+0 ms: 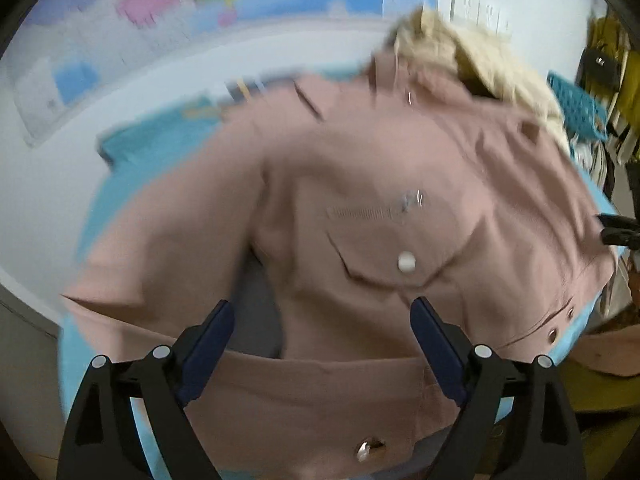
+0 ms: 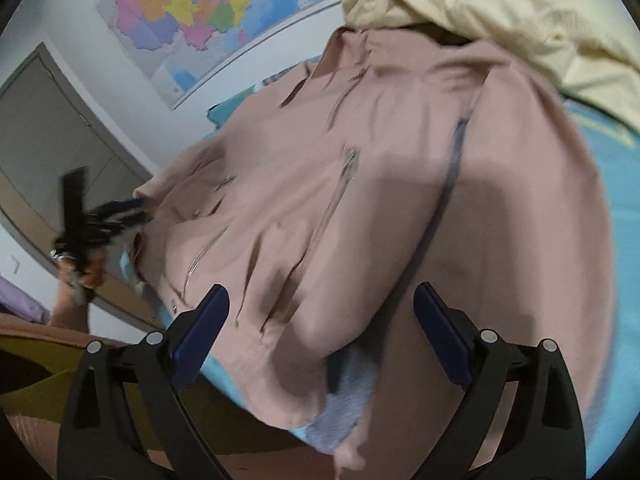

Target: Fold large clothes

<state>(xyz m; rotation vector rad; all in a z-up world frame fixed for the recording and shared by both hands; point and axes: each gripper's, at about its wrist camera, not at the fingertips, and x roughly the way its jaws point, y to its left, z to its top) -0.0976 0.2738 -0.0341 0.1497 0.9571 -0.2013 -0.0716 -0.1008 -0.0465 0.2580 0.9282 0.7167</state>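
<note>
A large dusty-pink jacket (image 1: 360,168) lies spread over a turquoise sheet (image 1: 160,140), with a chest zip (image 1: 360,212) and a white snap button (image 1: 406,261) facing up. My left gripper (image 1: 322,306) hovers open over its lower front, nothing between the fingers. In the right wrist view the same jacket (image 2: 300,168) bulges in folds, with grey lining (image 2: 352,368) showing at the near hem. My right gripper (image 2: 322,291) stands open above that hem, holding nothing. The left gripper (image 2: 120,212) appears blurred at the jacket's left edge, a hand (image 2: 80,276) behind it.
A cream garment (image 2: 500,8) lies bunched at the jacket's far end, also cream garment (image 1: 460,52). A coloured map (image 2: 208,8) hangs on the white wall, a grey door (image 2: 52,120) to its left. A blue perforated basket (image 1: 576,108) and hanging clothes stand at the right.
</note>
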